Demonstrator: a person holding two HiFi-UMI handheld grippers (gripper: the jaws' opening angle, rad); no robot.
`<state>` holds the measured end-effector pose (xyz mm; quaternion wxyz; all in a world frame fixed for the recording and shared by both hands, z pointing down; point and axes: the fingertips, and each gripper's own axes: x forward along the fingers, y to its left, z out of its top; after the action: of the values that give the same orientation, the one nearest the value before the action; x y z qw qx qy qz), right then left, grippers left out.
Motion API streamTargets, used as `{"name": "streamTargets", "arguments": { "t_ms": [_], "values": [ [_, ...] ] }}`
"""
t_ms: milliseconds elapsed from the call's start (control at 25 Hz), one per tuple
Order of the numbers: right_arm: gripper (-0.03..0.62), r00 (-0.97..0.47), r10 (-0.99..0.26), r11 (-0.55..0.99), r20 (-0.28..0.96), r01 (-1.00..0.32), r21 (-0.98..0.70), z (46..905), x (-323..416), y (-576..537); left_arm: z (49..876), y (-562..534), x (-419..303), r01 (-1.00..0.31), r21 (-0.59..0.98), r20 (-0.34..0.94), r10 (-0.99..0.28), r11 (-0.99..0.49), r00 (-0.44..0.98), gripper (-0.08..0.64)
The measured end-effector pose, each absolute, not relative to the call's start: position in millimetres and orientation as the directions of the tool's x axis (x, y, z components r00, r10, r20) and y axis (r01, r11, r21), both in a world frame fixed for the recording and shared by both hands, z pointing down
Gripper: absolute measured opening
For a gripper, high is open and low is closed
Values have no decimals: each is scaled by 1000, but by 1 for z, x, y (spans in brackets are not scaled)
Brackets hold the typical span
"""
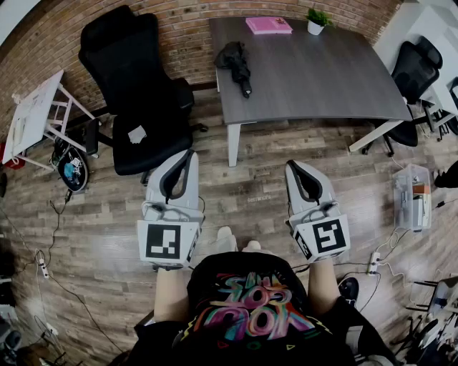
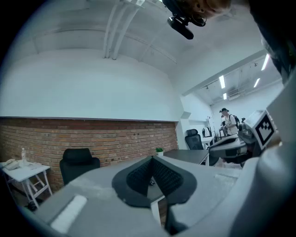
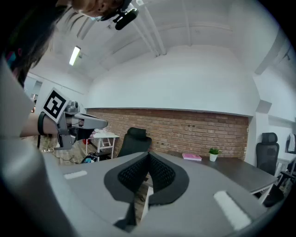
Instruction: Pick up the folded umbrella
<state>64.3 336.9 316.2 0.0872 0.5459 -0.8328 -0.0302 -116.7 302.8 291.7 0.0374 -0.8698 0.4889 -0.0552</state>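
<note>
Left hand-held gripper (image 1: 189,153), grey with marker cube, over wood-plank floor (image 1: 250,186); jaws together, nothing between. Right hand-held gripper (image 1: 291,164) alongside, well apart from left; jaws closed, empty. Beyond left one: black high-backed office chair (image 1: 136,93). Ahead: dark grey rectangular surface (image 1: 322,78) on white legs. Black folded umbrella (image 1: 237,63) lies near surface's left edge, far from both grippers. Flat pink book (image 1: 268,25), small green plant in white pot (image 1: 315,21) at far edge, by red brick wall (image 1: 186,36).

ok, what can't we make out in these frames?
Folded umbrella: head view, small and dark, handle end unclear; neither gripper view shows it.
Pink book: head view, cover print too small.
Clear bin: head view, near right edge, contents too small.
</note>
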Motion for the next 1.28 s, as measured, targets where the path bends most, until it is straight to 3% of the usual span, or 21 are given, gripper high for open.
{"name": "streamTargets", "arguments": {
  "t_ms": [800,1280],
  "values": [
    [-2,-324,-938,335,124,-939,76,338,55,301,309,261,-137,-848,-84,64,-852,-524,520,2],
    [-2,-365,-917,376,158,-926,41,360,81,191,323,154,-108,-858,-82,93,-861,-507,500,2]
  ]
}}
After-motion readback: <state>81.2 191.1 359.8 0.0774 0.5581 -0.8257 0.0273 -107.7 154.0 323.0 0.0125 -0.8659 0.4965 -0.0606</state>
